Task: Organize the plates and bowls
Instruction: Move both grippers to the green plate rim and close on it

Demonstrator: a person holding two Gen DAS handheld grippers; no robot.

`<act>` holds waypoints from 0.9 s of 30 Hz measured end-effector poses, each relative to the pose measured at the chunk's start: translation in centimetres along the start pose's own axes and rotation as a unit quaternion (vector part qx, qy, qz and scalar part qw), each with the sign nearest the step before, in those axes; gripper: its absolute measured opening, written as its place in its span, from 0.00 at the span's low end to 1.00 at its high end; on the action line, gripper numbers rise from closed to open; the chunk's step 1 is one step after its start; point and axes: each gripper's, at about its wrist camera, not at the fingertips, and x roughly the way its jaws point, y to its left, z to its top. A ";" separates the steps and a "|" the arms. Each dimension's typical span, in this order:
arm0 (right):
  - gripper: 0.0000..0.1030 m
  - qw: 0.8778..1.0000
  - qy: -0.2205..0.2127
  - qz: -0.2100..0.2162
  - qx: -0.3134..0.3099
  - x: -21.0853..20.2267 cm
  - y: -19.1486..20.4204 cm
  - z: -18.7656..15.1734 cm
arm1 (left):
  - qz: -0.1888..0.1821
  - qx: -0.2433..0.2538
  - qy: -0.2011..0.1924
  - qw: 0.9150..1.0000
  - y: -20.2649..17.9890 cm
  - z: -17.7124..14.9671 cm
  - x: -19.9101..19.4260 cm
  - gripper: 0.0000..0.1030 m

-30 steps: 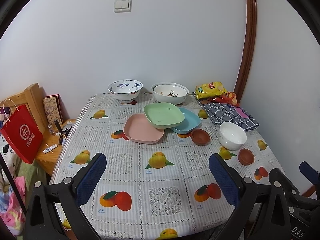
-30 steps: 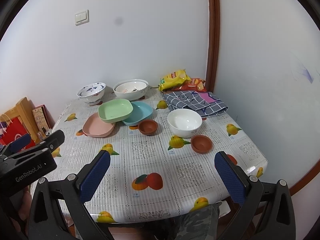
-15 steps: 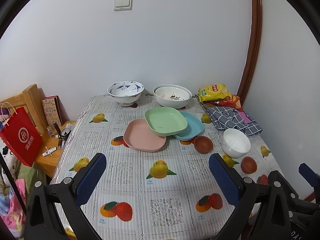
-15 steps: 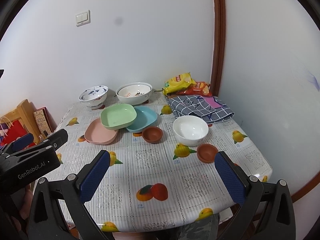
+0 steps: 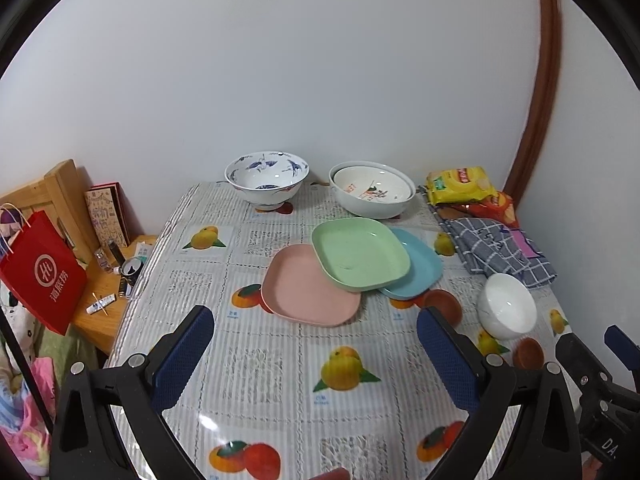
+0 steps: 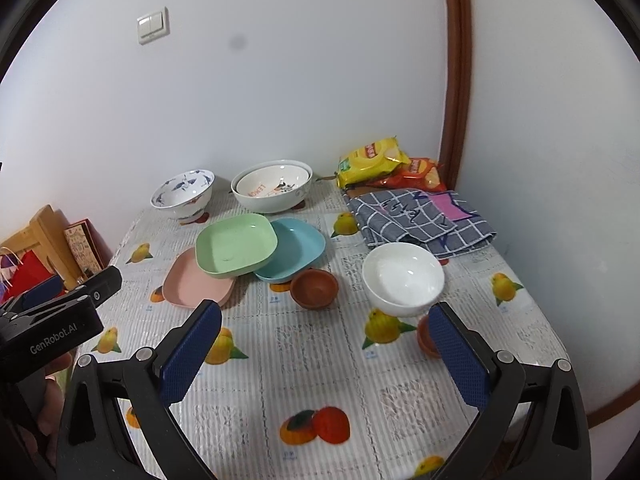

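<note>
Blue pads on both tongs, and both sets are spread wide with nothing between them, just hanging over the near edge of the counter [image 6: 320, 368].

Going near to far from the right tongs [image 6: 326, 350]: a small brown bowl [image 6: 427, 338] sits right at the tip of the right-side pad, about 1 o'clock, half hidden. Just past it the white bowl [image 6: 403, 278], also 1 o'clock. At 12 o'clock there's a second brown bowl [image 6: 315, 289], touching or nearly touching the blue plate [image 6: 296, 250]. Then the plate pile: green plate [image 6: 236, 245] lying tilted across the pink plate [image 6: 196, 286] and the blue one, so it's the top piece. At the far edge by the wall, a patterned bowl [image 6: 182, 194] and a big white bowl [image 6: 274, 190] that already has a smaller one nested inside.

From the left tongs [image 5: 316, 354] the pink plate [image 5: 310, 290] is dead ahead at 12 o'clock, green plate [image 5: 360, 254] just behind it, still 12 to 1.

So my guess: left side is nearer the plates, right side nearer the loose bowls. The green one overlaps both neighbours and sits skewed, so it probably has to come off first. Nothing's been sorted yet as far as I can tell.
</note>
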 end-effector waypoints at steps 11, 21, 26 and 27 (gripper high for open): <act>0.90 0.999 0.022 0.023 -0.017 6.8 2.3 2.8 | 0.010 0.003 0.033 0.999 0.6 2.1 6.6 0.94; 0.75 0.998 0.041 0.037 -0.031 13.6 4.0 4.5 | 0.008 0.006 0.068 0.998 0.8 3.6 13.1 0.82; 0.69 0.997 0.051 0.046 -0.035 17.2 4.1 5.1 | 0.005 0.008 0.082 0.997 0.6 3.8 16.1 0.77; 0.66 0.997 0.054 0.049 -0.036 18.0 4.1 5.2 | 0.005 0.007 0.084 0.996 0.6 3.8 16.7 0.76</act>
